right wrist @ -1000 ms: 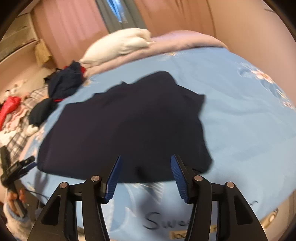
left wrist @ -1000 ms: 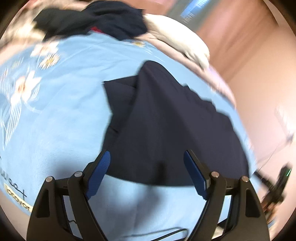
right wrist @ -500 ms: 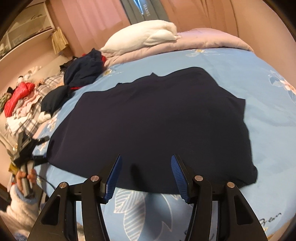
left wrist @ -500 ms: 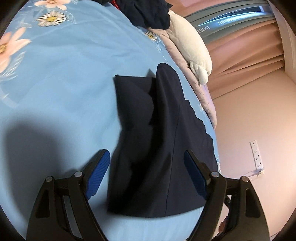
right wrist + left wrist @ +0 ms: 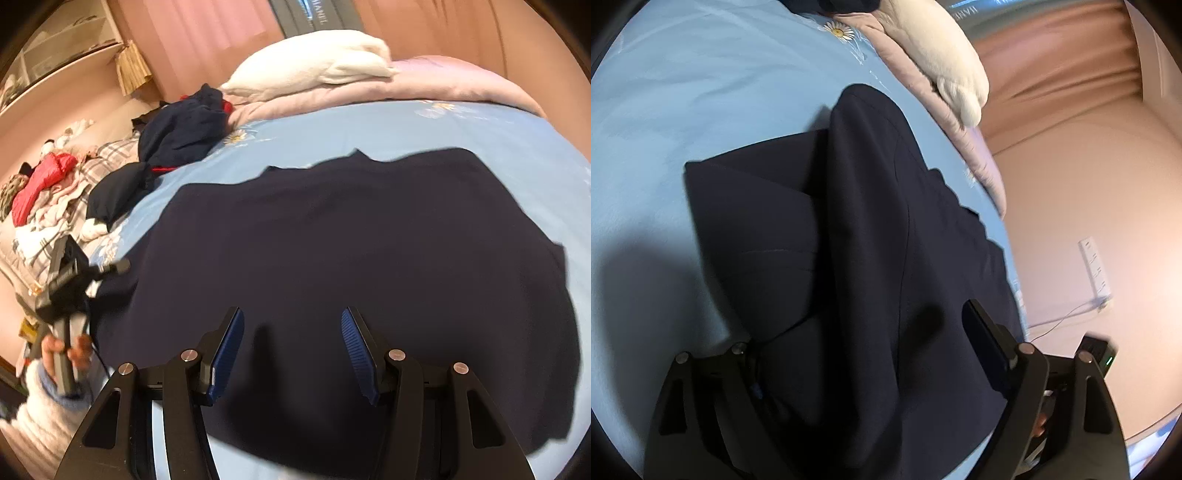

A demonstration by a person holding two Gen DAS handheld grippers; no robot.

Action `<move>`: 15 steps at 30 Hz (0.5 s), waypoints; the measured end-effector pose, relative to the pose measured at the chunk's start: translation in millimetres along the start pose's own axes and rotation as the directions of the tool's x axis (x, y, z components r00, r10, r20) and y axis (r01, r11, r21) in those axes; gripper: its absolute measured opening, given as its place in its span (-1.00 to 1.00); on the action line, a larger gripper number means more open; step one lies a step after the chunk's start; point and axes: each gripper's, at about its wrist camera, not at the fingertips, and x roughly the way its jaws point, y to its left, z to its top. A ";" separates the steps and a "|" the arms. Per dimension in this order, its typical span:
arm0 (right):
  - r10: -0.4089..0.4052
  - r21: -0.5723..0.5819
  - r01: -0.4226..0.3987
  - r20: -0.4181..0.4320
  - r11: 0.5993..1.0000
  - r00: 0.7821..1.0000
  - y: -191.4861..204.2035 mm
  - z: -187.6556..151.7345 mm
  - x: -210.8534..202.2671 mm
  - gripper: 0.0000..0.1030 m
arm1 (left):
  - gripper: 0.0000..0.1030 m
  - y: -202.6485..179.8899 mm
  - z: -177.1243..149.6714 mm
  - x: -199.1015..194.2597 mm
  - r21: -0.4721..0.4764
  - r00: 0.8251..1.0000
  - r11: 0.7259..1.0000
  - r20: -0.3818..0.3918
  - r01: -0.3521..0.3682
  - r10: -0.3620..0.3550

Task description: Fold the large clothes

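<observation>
A large dark navy garment (image 5: 351, 229) lies spread flat on the light blue bed sheet (image 5: 369, 125). In the left wrist view the garment (image 5: 857, 229) has a sleeve folded over its body. My left gripper (image 5: 864, 343) is open and low over the garment's near edge, with cloth between the fingers and over the left fingertip. My right gripper (image 5: 291, 339) is open just above the garment's near hem. The left gripper also shows in the right wrist view (image 5: 66, 273), at the garment's left corner.
A white pillow (image 5: 314, 70) and a pink quilt (image 5: 424, 85) lie at the head of the bed. A heap of dark clothes (image 5: 177, 129) and a mixed laundry pile (image 5: 44, 192) sit at the left. A pink wall with a socket (image 5: 1095, 269) is to the right.
Both grippers have moved down and forward onto the garment, which now fills more of each view. The left gripper's fingers now straddle the cloth edge. Both stay open.
</observation>
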 end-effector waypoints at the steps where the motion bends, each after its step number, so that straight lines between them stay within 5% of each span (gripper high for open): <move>1: 0.005 -0.001 -0.005 0.000 1.000 1.000 2.7 4.0 3.8 0.07 | 0.67 -0.7 1.0 1.0 0.007 1.000 1.000 -0.004 0.000 0.000; 9: -0.017 -0.049 0.014 -0.058 0.999 0.998 26.7 57.3 62.7 0.06 | 0.56 3.7 0.5 -0.1 0.028 1.000 1.000 -0.015 0.012 -0.012; 15: -0.141 -0.045 0.137 -0.111 0.990 0.984 20.3 79.0 105.9 -0.23 | 0.54 -0.1 -3.2 2.5 0.074 1.000 0.997 -0.011 -0.027 0.028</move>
